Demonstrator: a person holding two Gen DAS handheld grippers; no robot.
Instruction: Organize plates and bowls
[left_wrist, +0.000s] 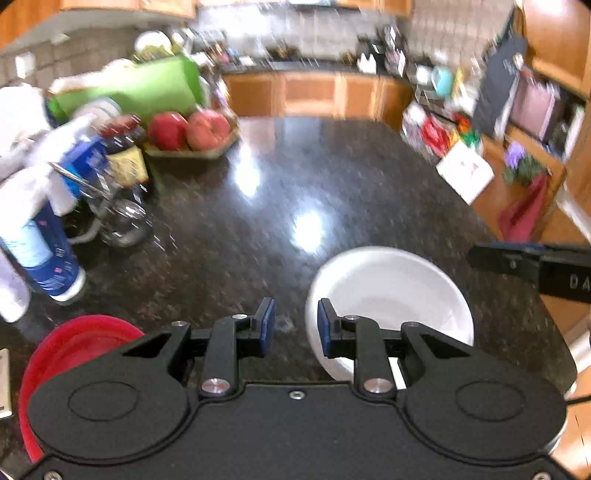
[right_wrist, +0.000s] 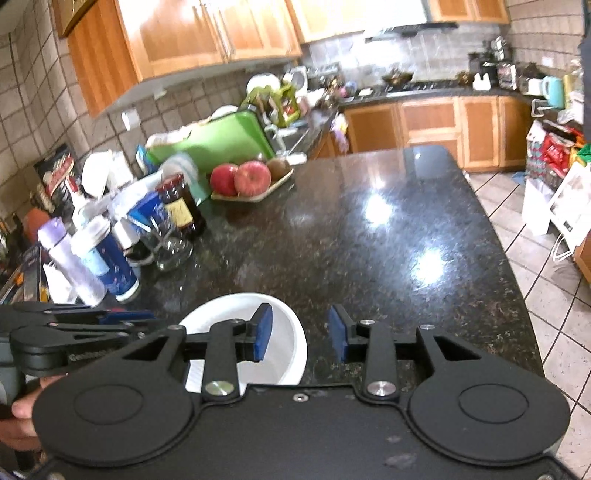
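On the dark speckled desk (right_wrist: 369, 240) a white bowl (left_wrist: 391, 295) sits upright near the front edge, between the two grippers. Left gripper (left_wrist: 295, 326) hovers just beside the bowl's left rim, its jaws parted with nothing between them (only bare desk shows in the gap). Right gripper (right_wrist: 301, 334) hangs at the bowl's right side, jaws likewise apart and empty, its left pad over the bowl. A red bowl (left_wrist: 74, 343) lies at the near left, partly hidden under the left gripper. Farther back, a tray of apples (right_wrist: 245, 181) rests beside bottles and jars (right_wrist: 110, 243)
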